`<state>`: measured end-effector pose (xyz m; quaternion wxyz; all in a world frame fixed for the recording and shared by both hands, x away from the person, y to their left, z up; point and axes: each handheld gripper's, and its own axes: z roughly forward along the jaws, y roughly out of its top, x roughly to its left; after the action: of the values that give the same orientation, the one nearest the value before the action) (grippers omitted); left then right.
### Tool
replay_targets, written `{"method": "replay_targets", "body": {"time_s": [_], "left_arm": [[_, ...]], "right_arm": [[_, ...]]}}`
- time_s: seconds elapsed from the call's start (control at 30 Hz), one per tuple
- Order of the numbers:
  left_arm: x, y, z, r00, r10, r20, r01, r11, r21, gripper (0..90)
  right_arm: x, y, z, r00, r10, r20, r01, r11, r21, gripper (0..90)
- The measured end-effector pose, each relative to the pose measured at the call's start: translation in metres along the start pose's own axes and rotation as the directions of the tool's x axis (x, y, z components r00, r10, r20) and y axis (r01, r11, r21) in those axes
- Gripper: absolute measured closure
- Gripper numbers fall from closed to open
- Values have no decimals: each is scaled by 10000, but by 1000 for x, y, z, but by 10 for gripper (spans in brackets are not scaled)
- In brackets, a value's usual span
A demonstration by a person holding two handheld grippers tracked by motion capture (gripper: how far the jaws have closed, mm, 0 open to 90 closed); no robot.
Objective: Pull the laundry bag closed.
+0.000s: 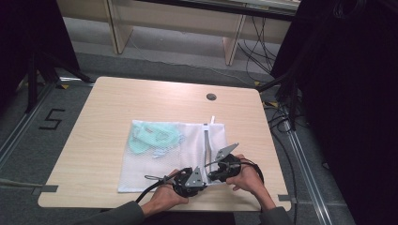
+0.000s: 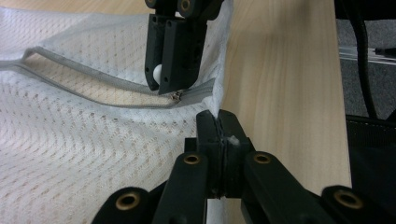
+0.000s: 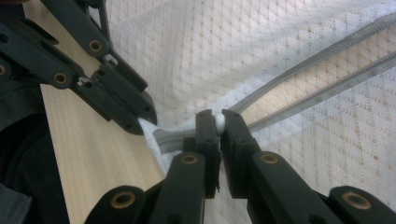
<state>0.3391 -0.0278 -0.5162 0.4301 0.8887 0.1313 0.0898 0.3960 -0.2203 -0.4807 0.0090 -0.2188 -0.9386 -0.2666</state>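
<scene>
A white mesh bag (image 1: 155,166) lies flat on the wooden table (image 1: 103,117), with a teal garment (image 1: 152,138) inside it. Its grey zipper (image 1: 207,140) runs along the right side and is partly undone (image 2: 93,100). At the bag's near right corner, my left gripper (image 1: 202,178) (image 2: 218,120) is shut on the mesh edge beside the zipper's end. My right gripper (image 1: 216,171) (image 3: 219,120) is shut on the white zipper pull (image 3: 219,122). The two grippers sit almost tip to tip. The right gripper (image 2: 173,56) shows in the left gripper view, the left gripper (image 3: 126,109) in the right gripper view.
A round cable hole (image 1: 211,97) sits near the table's far edge. The grippers work close to the near edge (image 1: 225,206). Black stand legs (image 1: 42,70) are at the left. Cables (image 1: 281,117) and dark curtains are at the right. A "5" (image 1: 50,119) marks the floor.
</scene>
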Motion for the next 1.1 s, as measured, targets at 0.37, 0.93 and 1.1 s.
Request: {"method": "replay_targets", "body": {"time_s": [0.37,0.93,1.1], "left_arm": [[0,1,-4,9999,15,129,-16,10000,70,888],[-4,2,-6,9992,-148,359,153,9998,-125,887],[-4,1,-7,9993,-21,377,22,10000,-20,887]], "right_arm": [[-6,5,3,9998,-115,151,115,9999,36,866],[-19,14,6,9966,-633,533,636,9980,-40,866],[-21,17,7,9953,-738,633,742,9972,-31,866]]}}
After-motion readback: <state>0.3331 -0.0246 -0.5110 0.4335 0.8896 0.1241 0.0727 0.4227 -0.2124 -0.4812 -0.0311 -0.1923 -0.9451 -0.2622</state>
